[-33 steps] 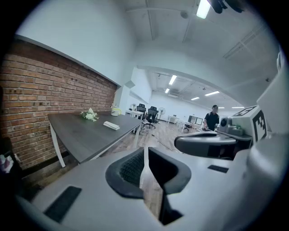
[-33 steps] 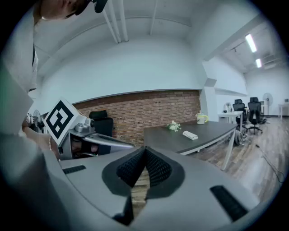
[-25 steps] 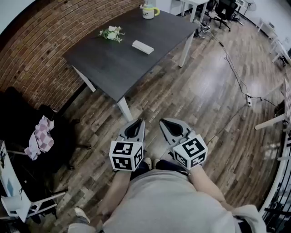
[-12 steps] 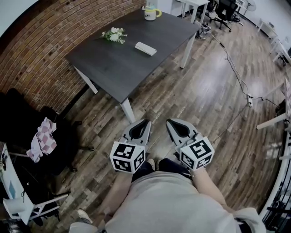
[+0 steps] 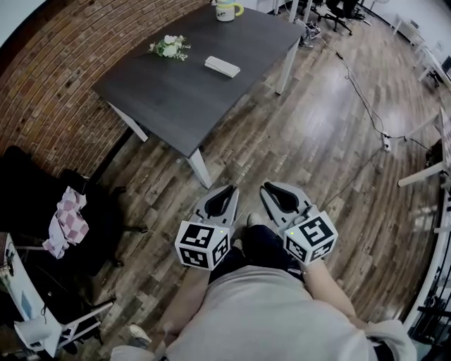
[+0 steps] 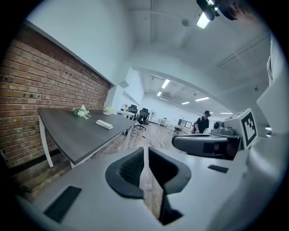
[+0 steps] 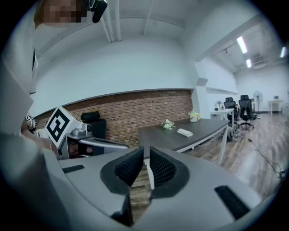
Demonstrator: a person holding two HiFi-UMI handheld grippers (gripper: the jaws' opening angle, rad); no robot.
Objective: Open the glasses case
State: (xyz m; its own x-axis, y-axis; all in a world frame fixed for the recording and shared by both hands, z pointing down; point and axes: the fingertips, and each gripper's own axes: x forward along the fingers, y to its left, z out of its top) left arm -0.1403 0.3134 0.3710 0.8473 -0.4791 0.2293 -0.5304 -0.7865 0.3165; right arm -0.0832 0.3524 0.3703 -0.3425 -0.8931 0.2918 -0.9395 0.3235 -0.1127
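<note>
Now, left claw (image 6: 144,151): clenched, tips together, nothing in it; held low in front of the person and aimed toward the bench.
Right claw (image 7: 145,151): jaws opening, a thin slit between the pads and nothing between them; near the left claw, side by side with it.
Case (image 5: 222,66): a flat white box, closed as far as I can tell, lying on the bench (image 5: 176,99) near the flowers (image 5: 168,46); well apart from both claws.
Done: nothing yet, by my reading; the case is untouched and its lid is down.
Left: get the claws to the bench, steady the case with one claw, lift the lid with the other.
Writing: the marker cubes (image 5: 201,244) carry black-and-white square patterns only, no words; the mug (image 5: 225,10) has a print too small to read; no brand shows on the case.
</note>
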